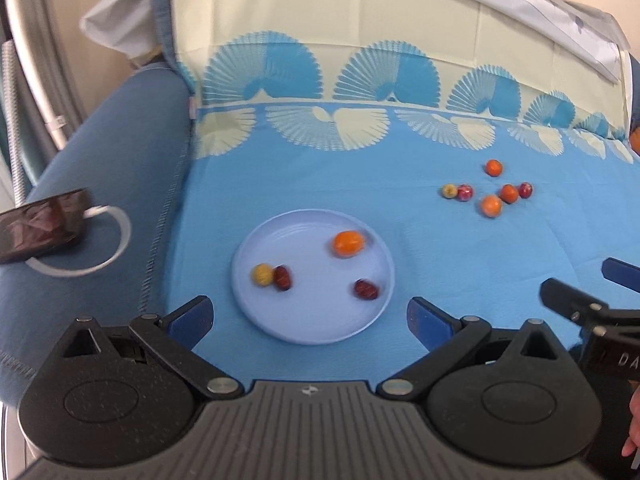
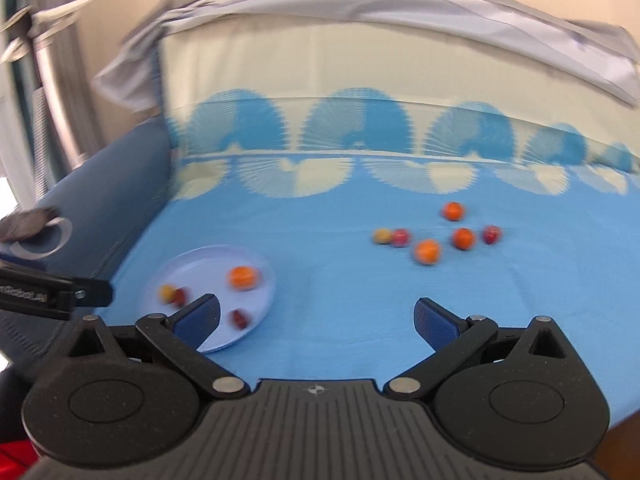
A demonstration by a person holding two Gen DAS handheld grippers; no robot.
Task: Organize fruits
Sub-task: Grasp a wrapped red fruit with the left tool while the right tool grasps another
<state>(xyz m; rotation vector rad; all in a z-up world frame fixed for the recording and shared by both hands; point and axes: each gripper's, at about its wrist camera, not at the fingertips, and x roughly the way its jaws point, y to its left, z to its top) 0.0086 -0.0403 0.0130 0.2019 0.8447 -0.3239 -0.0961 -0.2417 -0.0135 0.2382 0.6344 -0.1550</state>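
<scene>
A pale blue plate (image 1: 280, 320) lies on the blue cloth and holds an orange fruit (image 1: 349, 243), a yellow fruit (image 1: 262, 275) and two dark red fruits (image 1: 282, 278) (image 1: 366, 289). A loose group of several orange, red and yellow fruits (image 1: 491, 205) lies on the cloth to the back right. My left gripper (image 1: 310, 316) is open and empty just in front of the plate. My right gripper (image 2: 316, 320) is open and empty over the cloth, with the plate (image 2: 264, 280) at its left finger and the loose fruits (image 2: 427, 251) ahead. Both views are blurred.
A dark blue sofa arm (image 1: 100, 184) with a dark phone-like object (image 1: 40, 228) lies at the left. The cloth-covered backrest (image 1: 360, 40) rises behind. The right gripper's body (image 1: 580, 304) shows at the left wrist view's right edge.
</scene>
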